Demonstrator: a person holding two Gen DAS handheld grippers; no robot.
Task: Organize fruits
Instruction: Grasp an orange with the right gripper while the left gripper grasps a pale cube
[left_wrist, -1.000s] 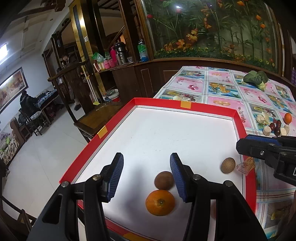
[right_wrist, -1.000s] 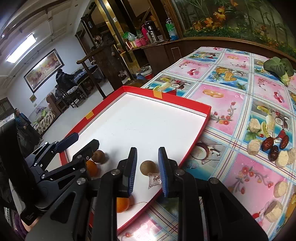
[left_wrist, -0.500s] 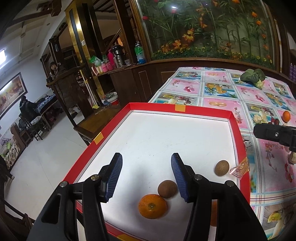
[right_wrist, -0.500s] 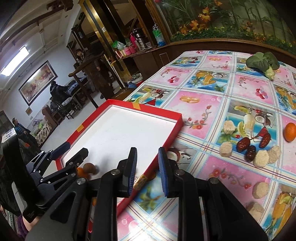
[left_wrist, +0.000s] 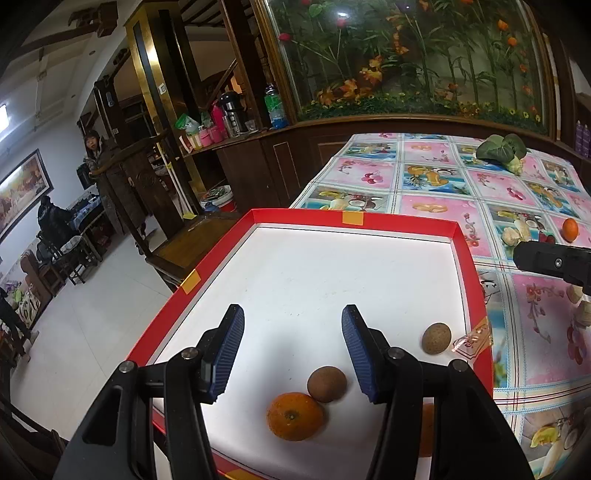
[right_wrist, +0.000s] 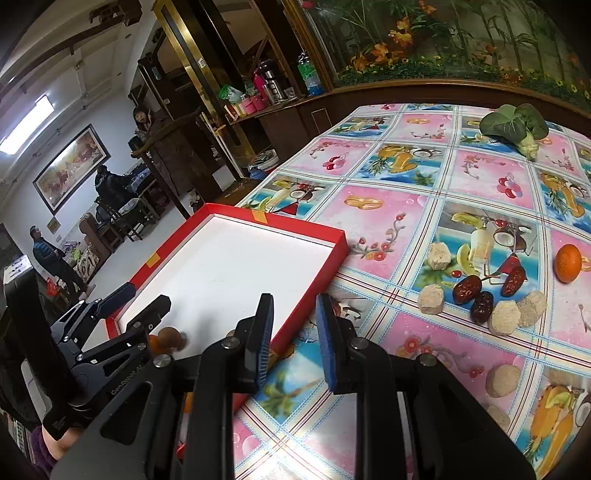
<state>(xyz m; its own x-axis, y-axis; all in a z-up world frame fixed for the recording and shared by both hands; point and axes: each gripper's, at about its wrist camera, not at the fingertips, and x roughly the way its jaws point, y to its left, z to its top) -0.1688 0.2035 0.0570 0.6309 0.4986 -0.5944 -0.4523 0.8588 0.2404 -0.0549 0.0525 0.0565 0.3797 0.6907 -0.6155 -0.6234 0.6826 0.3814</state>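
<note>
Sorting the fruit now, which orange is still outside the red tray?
The orange lying on the tablecloth right of the dates; the other orange already lies inside the tray.

A red-rimmed white tray (left_wrist: 354, 222) lies on a pink-and-blue fruit-print tablecloth (right_wrist: 424, 206) beside an orange tangerine (right_wrist: 568, 263).

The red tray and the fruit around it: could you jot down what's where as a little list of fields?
tray: red tray, white inside, on the patterned tablecloth
in tray: one orange touching a brown fruit; another brown fruit apart
on cloth: loose orange, dates, pale lumps
left gripper: open, empty, over tray
right gripper: open, empty, over tray's edge
</note>
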